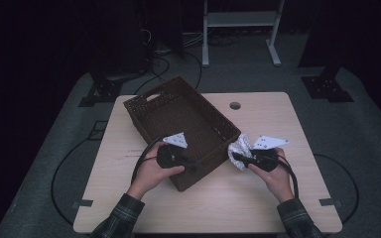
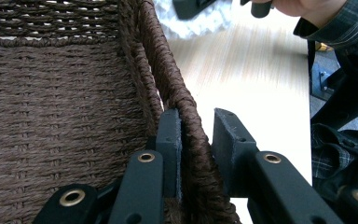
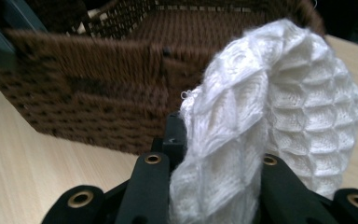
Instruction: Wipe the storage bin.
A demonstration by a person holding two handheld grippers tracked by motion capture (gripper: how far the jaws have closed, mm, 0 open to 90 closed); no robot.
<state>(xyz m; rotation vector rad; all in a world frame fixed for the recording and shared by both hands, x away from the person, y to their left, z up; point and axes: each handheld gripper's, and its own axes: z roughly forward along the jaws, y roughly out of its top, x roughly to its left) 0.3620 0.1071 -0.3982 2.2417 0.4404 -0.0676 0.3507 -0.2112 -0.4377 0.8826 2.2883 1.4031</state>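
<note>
So the light wooden table [image 1: 258, 193] has my dark brown woven rectangular basket [image 1: 178, 116] on it. My left tool [image 2: 196, 140] is clamped on its near wall, and my right tool [image 3: 214, 154] is pinching the white waffle-knit cloth [image 3: 279, 116] just outside it. That cloth could snag the rim and drop short.

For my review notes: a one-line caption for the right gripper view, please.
Right gripper clamps a white waffle-knit cloth just outside the brown woven basket on the light wooden table.

High view overhead; 2 close views share basket [image 2: 74, 116].
</note>
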